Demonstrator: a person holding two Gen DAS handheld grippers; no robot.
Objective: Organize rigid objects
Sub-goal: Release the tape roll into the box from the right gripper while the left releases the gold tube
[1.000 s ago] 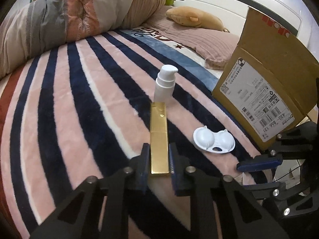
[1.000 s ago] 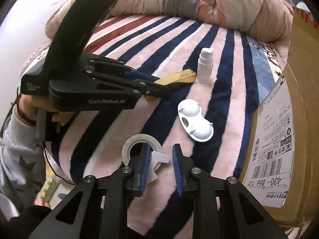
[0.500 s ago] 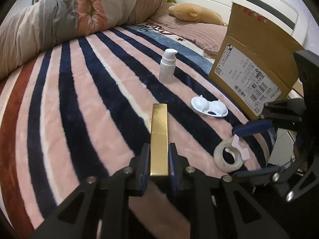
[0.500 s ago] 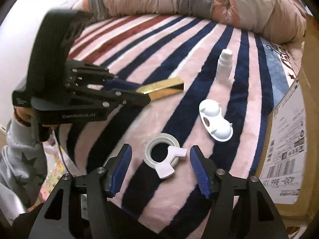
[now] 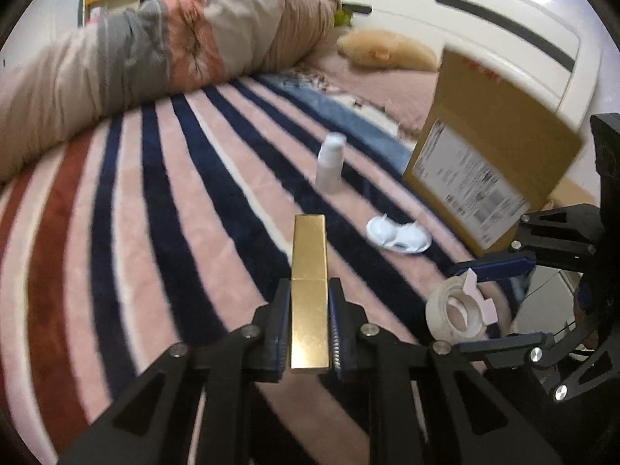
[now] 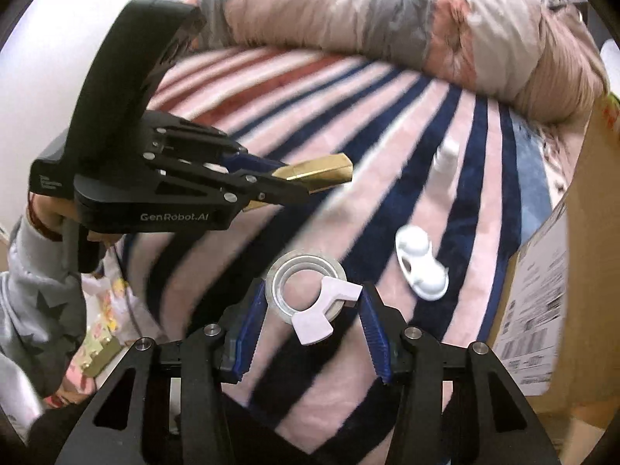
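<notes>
My left gripper is shut on a long gold box and holds it above the striped blanket; the box also shows in the right wrist view. My right gripper has its jaws spread around a roll of clear tape with a white dispenser tab, and the pads touch its sides. The tape also shows in the left wrist view. A white pump bottle stands on the blanket. A white contact-lens case lies nearer the box.
An open cardboard box with a shipping label stands at the right. A rolled duvet lies along the far side. A plush toy and pillow lie at the headboard. The bed edge is near both grippers.
My left gripper has lifted the gold box off the blanket and drawn back. My right gripper opened, then closed in around the tape roll, which now sits between its pads.
</notes>
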